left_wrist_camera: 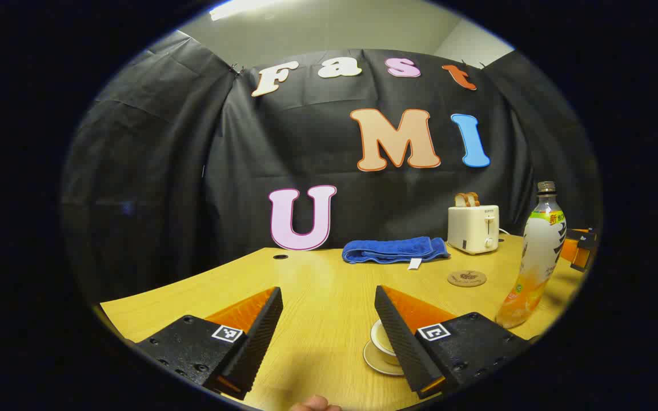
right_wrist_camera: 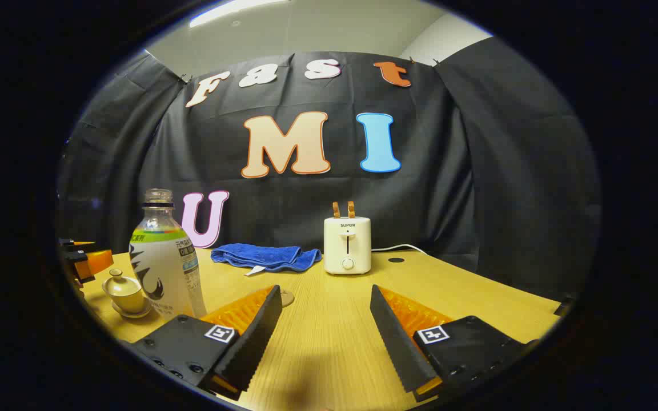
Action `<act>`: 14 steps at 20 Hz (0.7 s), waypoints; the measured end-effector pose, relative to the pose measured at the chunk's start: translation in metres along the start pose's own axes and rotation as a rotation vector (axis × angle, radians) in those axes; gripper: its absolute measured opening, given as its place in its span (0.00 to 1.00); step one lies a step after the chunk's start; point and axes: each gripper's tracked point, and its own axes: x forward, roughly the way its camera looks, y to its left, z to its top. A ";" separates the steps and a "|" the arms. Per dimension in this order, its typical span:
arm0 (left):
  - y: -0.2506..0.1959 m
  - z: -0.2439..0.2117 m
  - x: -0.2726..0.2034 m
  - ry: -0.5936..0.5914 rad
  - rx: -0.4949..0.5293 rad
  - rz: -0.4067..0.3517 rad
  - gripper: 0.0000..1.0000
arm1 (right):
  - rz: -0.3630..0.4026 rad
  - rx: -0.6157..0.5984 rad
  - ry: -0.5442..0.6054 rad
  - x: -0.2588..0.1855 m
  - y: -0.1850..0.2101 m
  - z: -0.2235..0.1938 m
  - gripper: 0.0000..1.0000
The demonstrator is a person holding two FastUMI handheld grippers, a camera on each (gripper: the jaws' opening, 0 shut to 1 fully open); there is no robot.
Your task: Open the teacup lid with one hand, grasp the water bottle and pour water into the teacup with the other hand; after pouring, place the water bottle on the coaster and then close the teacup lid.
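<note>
While both of my grippers hover low over the yellow table (left_wrist_camera: 317, 285), neither holds anything. In the left gripper view, the left gripper (left_wrist_camera: 329, 331) has its fingers spread wide at the bottom of the frame, and the teacup (left_wrist_camera: 383, 337) on its saucer peeks out just behind the right-hand finger, lower centre-right. The water bottle (left_wrist_camera: 537, 257) stands upright at the right edge, with the coaster (left_wrist_camera: 466, 278) bare a little to its left — near the toaster (left_wrist_camera: 473, 228) and the blue towel (left_wrist_camera: 394, 250). In the right gripper view, the right gripper (right_wrist_camera: 326, 328) is likewise spread apart, the bottle sits at the left just above its left finger, and the lidded teacup stands further left.
</note>
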 end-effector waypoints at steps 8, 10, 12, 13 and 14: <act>-0.005 -0.001 0.001 -0.005 -0.014 -0.027 0.94 | 0.016 0.001 0.000 0.001 0.002 -0.001 0.98; -0.005 -0.001 0.000 -0.005 -0.014 -0.029 0.94 | 0.013 0.001 0.001 0.001 0.002 0.000 0.96; -0.006 -0.001 0.001 -0.005 -0.014 -0.031 0.94 | 0.009 0.001 0.000 0.001 0.001 0.000 0.98; -0.006 -0.002 0.001 -0.004 -0.014 -0.031 0.94 | 0.007 0.001 0.000 0.001 0.001 -0.001 0.98; -0.006 -0.002 0.001 -0.005 -0.015 -0.031 0.96 | 0.007 0.001 0.000 0.001 0.001 0.000 0.96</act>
